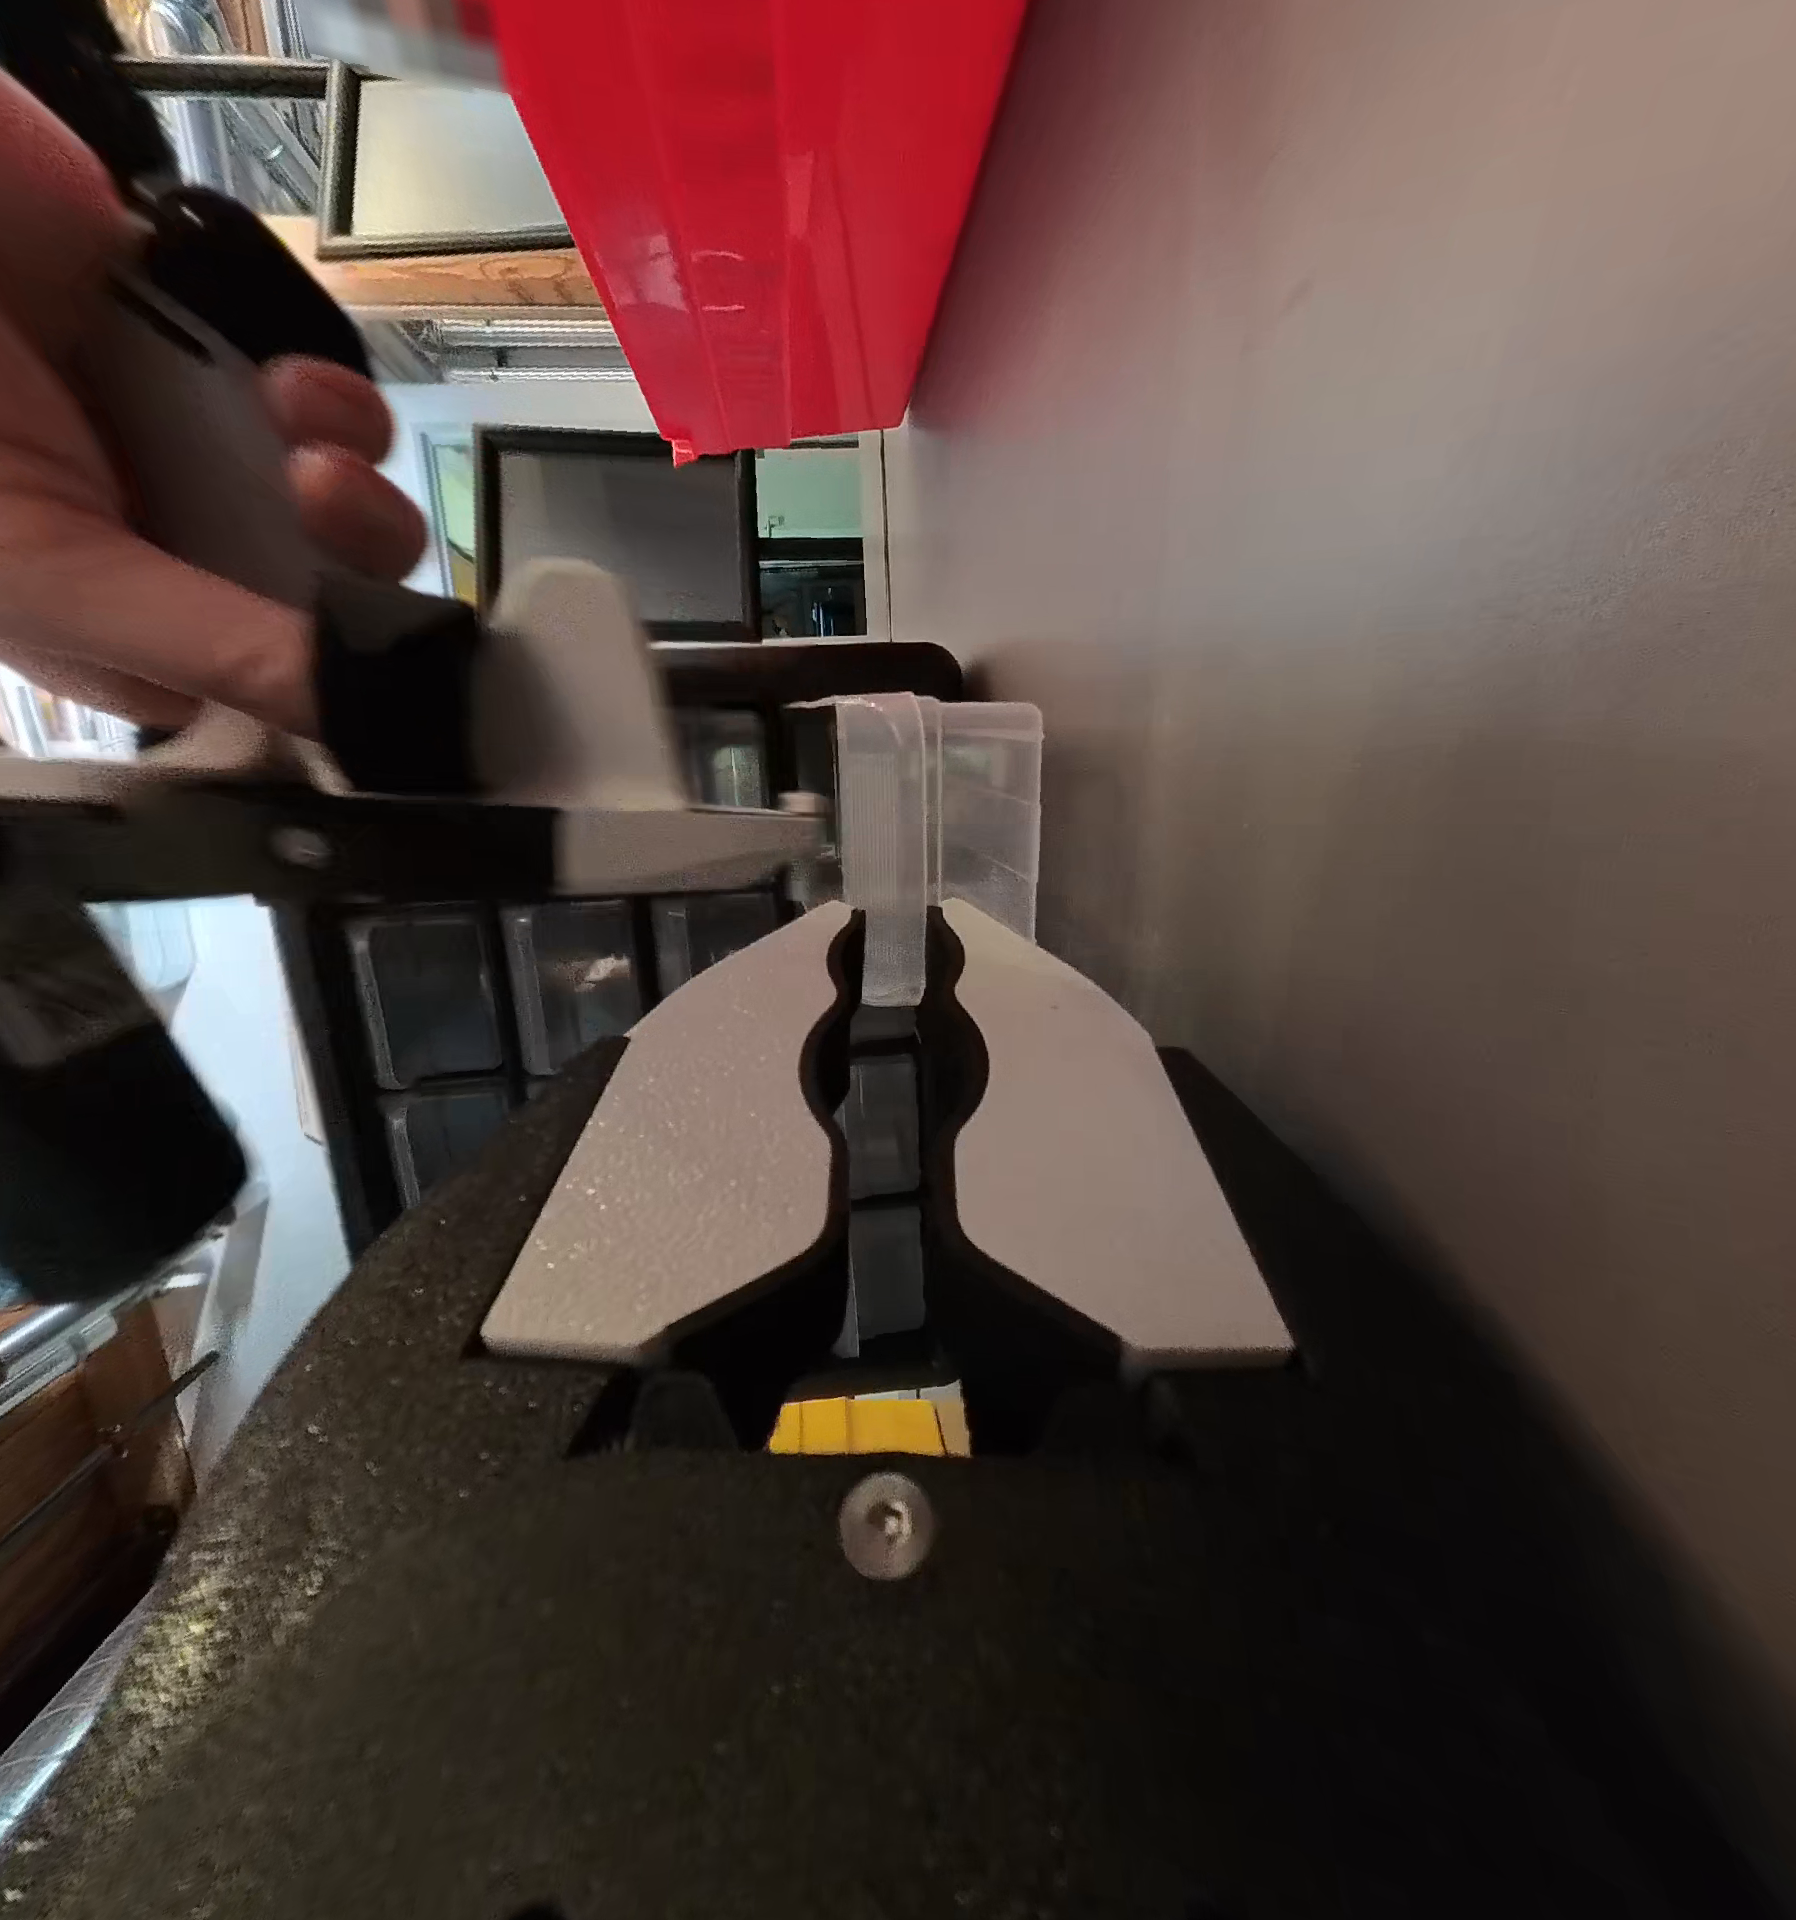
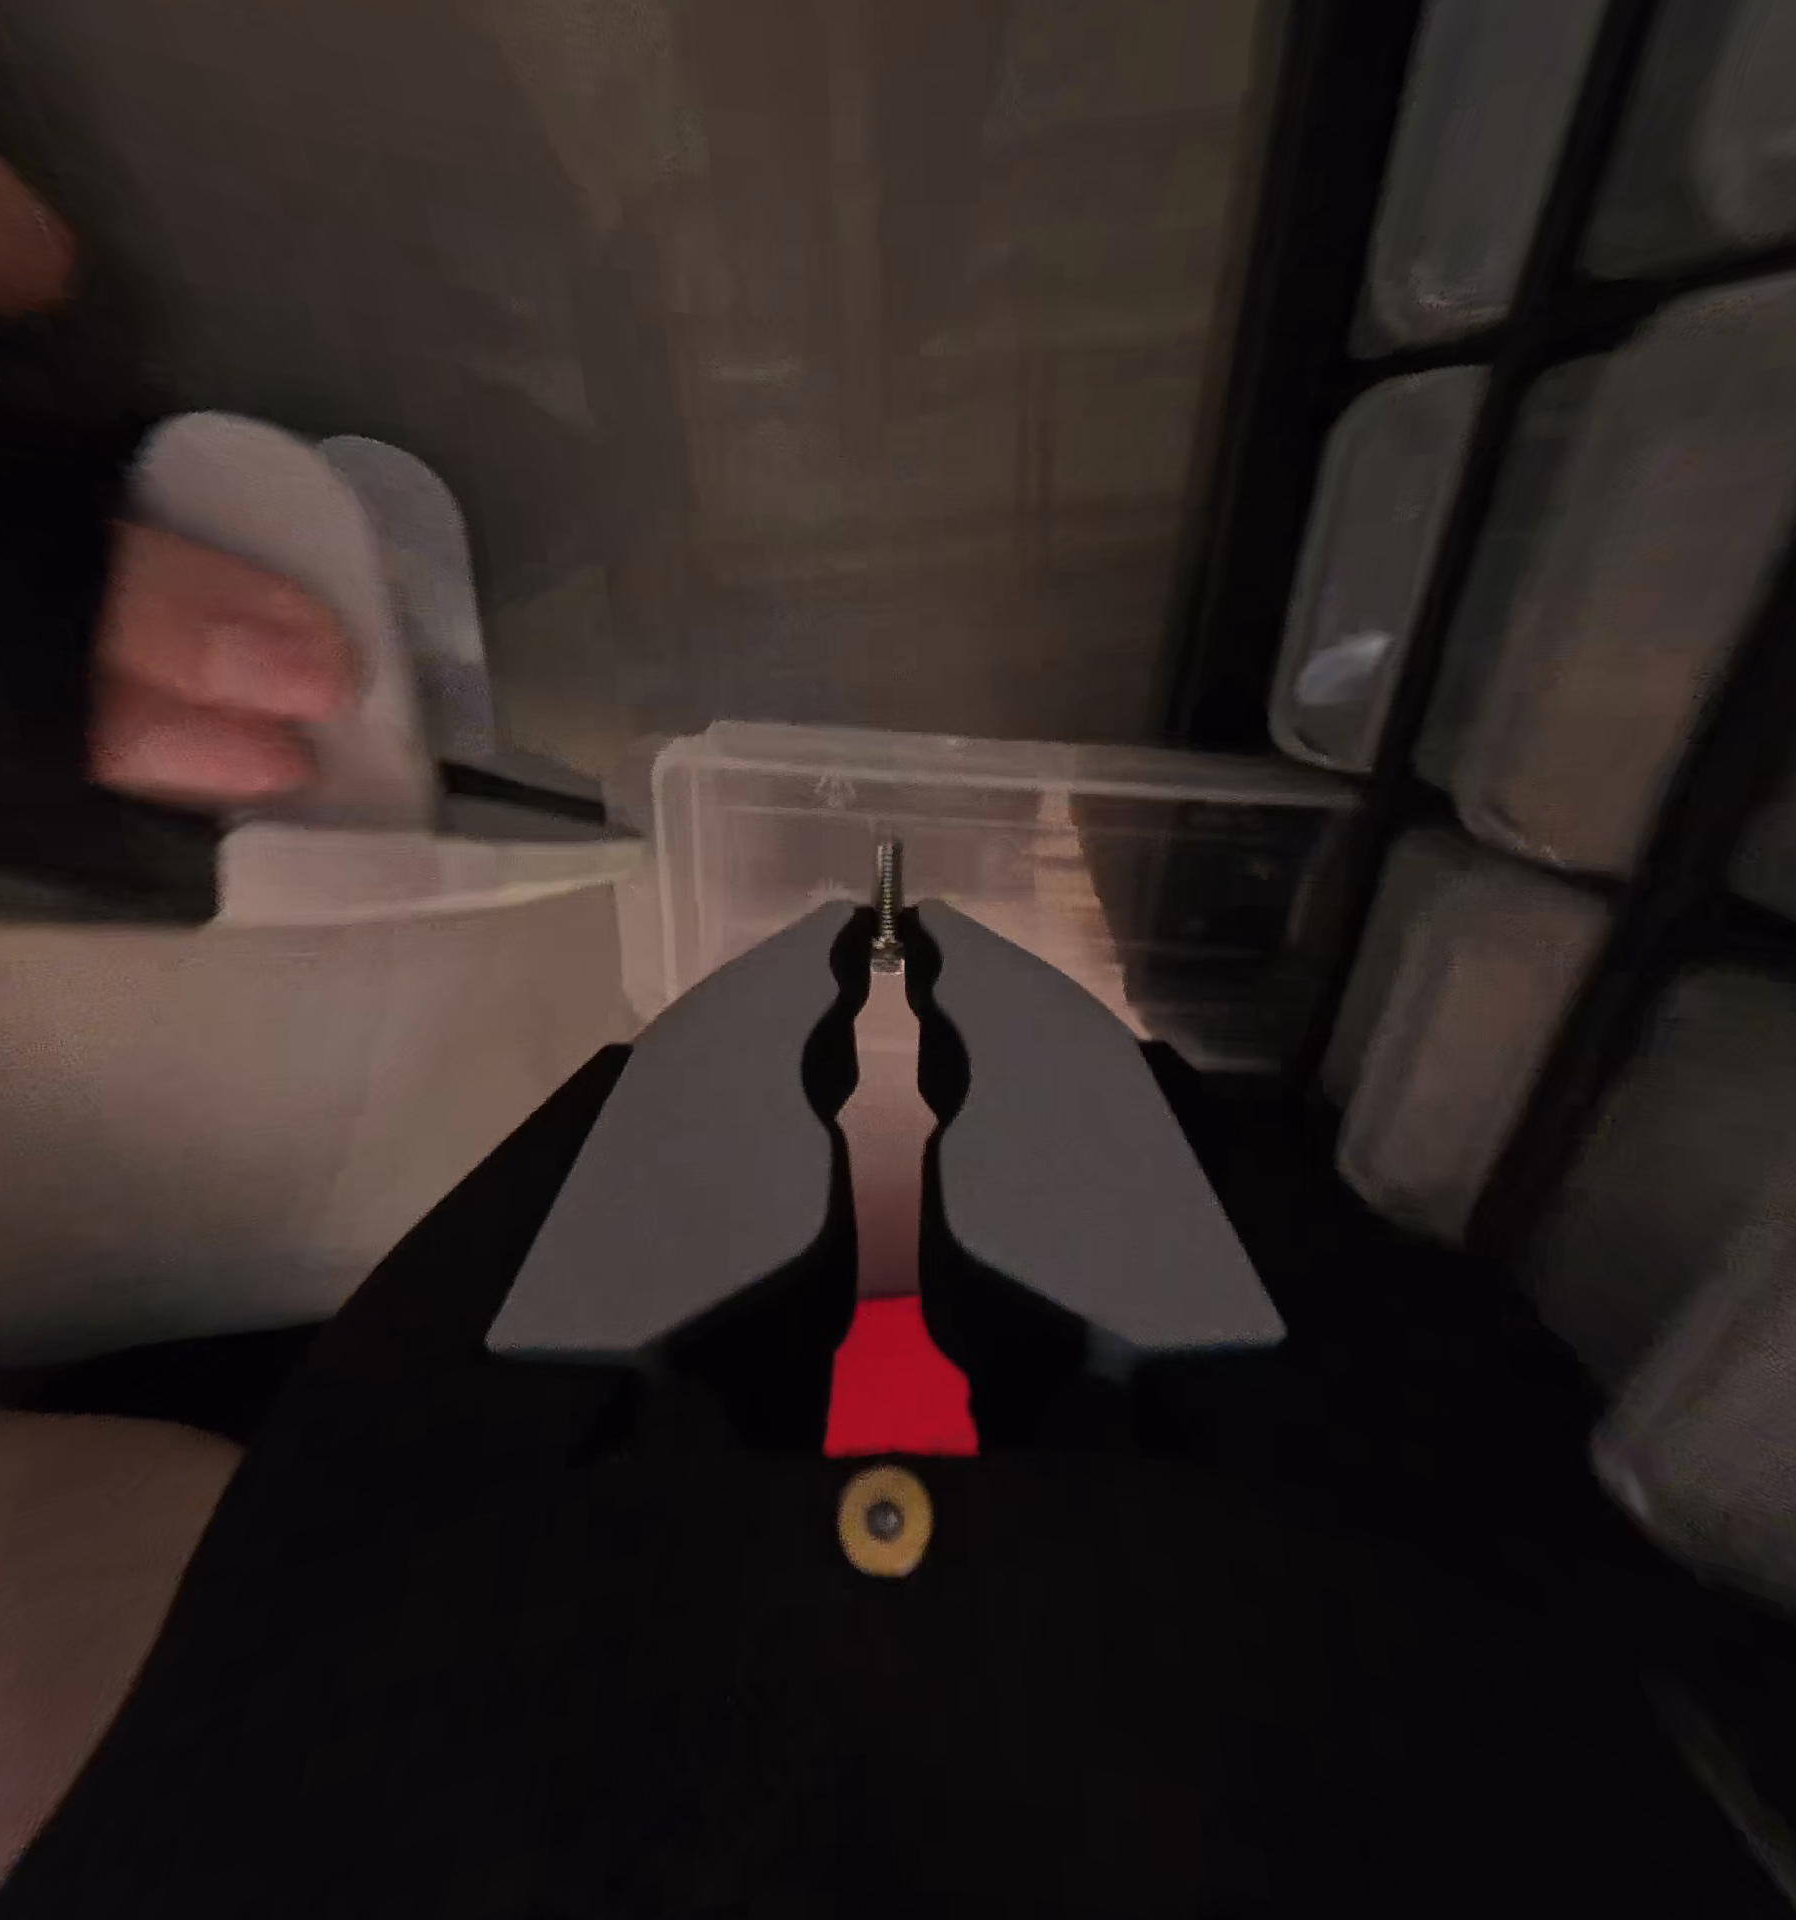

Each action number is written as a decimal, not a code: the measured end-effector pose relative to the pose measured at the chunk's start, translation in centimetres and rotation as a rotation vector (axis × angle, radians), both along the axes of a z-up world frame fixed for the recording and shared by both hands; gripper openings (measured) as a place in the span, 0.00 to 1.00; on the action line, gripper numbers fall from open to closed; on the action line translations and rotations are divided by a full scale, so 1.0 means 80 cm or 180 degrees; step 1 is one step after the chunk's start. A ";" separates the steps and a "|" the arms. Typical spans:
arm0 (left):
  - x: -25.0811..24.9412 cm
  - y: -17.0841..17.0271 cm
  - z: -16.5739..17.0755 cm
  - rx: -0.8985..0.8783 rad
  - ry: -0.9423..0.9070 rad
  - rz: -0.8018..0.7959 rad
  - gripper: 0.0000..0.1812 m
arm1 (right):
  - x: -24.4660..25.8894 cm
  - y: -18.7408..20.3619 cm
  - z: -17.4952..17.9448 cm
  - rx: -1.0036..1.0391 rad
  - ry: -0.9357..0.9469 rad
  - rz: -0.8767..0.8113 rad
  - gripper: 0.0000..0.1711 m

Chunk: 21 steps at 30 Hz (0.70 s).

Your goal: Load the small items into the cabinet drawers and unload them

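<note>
My left gripper (image 1: 892, 920) is shut on the clear handle tab (image 1: 886, 883) of a small clear plastic drawer (image 1: 987, 800) pulled out of the black drawer cabinet (image 1: 520, 997). The view is rolled sideways. My right gripper (image 2: 886, 914) is shut on a small metal screw (image 2: 888, 902), which points forward over the open clear drawer (image 2: 977, 862). In the left wrist view the right gripper (image 1: 806, 831) reaches in from the left, held by a hand (image 1: 94, 499), its tip at the drawer. In the right wrist view the left gripper's fingers (image 2: 437, 894) hold the drawer's front at the left.
A red bin (image 1: 769, 208) stands beside the grey tabletop (image 1: 1393, 727). The cabinet's grid of clear closed drawers (image 2: 1559, 623) fills the right side of the right wrist view. Framed dark panels (image 1: 624, 530) and wooden shelving are in the background. The tips of one gripper are about 5 cm away from the tips of the other.
</note>
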<state>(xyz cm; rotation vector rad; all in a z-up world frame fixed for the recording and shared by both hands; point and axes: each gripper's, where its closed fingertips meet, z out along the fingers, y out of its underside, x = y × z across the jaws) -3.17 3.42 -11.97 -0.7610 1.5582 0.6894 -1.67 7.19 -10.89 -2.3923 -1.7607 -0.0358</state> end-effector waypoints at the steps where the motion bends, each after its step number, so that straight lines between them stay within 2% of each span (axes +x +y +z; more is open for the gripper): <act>1: 0.001 0.000 0.000 0.0001 -0.0004 -0.0004 0.06 | 0.003 -0.003 0.017 0.0080 0.0134 -0.0001 0.04; 4: 0.003 0.003 0.001 0.0018 -0.0006 0.0002 0.06 | 0.032 -0.021 0.070 0.0271 0.0565 -0.0204 0.04; 6: 0.005 0.006 0.002 0.0026 -0.0014 0.0007 0.06 | 0.090 -0.038 0.084 0.0289 0.0545 -0.0668 0.04; 9: 0.009 0.018 0.004 0.0036 -0.0017 0.0055 0.06 | 0.195 -0.063 0.062 0.0075 0.0343 -0.1616 0.04; 11: 0.012 0.029 0.006 0.0035 -0.0034 0.0104 0.06 | 0.258 -0.076 0.031 -0.0212 0.0147 -0.2308 0.04; 13: 0.015 0.040 0.008 0.0026 -0.0061 0.0151 0.06 | 0.299 -0.088 -0.003 -0.0535 -0.0037 -0.2742 0.04; 16: 0.018 0.054 0.011 0.0023 -0.0086 0.0195 0.06 | 0.319 -0.095 -0.038 -0.0782 -0.0172 -0.2774 0.04; 21: 0.025 0.073 0.012 0.0098 -0.0041 0.0248 0.05 | 0.309 -0.084 -0.060 -0.0888 -0.0101 -0.2623 0.04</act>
